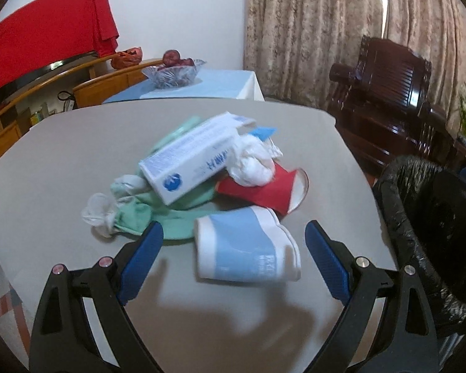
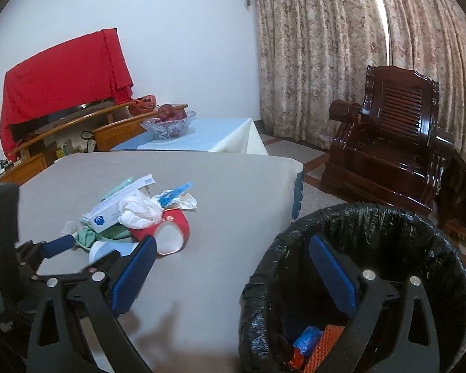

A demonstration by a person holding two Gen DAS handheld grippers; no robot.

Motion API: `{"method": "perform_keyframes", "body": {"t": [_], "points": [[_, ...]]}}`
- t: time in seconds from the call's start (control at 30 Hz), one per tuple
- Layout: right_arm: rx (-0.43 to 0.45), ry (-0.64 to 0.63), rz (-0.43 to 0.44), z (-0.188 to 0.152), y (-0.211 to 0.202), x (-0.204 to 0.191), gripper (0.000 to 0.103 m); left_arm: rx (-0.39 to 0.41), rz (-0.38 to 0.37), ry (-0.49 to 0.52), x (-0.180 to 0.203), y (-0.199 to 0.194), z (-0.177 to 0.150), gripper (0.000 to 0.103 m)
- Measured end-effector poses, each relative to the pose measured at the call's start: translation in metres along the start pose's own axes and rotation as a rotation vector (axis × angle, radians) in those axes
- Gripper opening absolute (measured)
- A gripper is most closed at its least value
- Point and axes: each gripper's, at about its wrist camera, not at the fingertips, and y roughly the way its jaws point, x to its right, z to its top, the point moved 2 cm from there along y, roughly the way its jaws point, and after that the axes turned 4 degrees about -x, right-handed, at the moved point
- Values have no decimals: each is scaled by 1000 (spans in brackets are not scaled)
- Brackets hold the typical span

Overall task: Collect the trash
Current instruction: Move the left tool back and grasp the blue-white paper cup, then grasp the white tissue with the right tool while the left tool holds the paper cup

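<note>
A plain white wall meets heavy floral curtains, with daylight showing through a narrow gap between them. A dark carved wooden armchair stands on the tiled floor before the curtains. A red cloth drapes over something on a low wooden cabinet. A side table's pale blue cloth carries a glass fruit bowl.
</note>
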Motion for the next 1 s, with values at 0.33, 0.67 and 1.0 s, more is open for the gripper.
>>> {"method": "perform_keyframes", "body": {"t": [0.33,0.67,1.0], "points": [[-36,12,0,-8,13,2,97,-56,35,18,12,26,-5,90],[-45,-1,6,-10,16,-3,97,-69,-15,-1,6,20,-9,72],[-8,-28,34,12,21,-24,97,27,4,-50,-26,-26,8,72]]}}
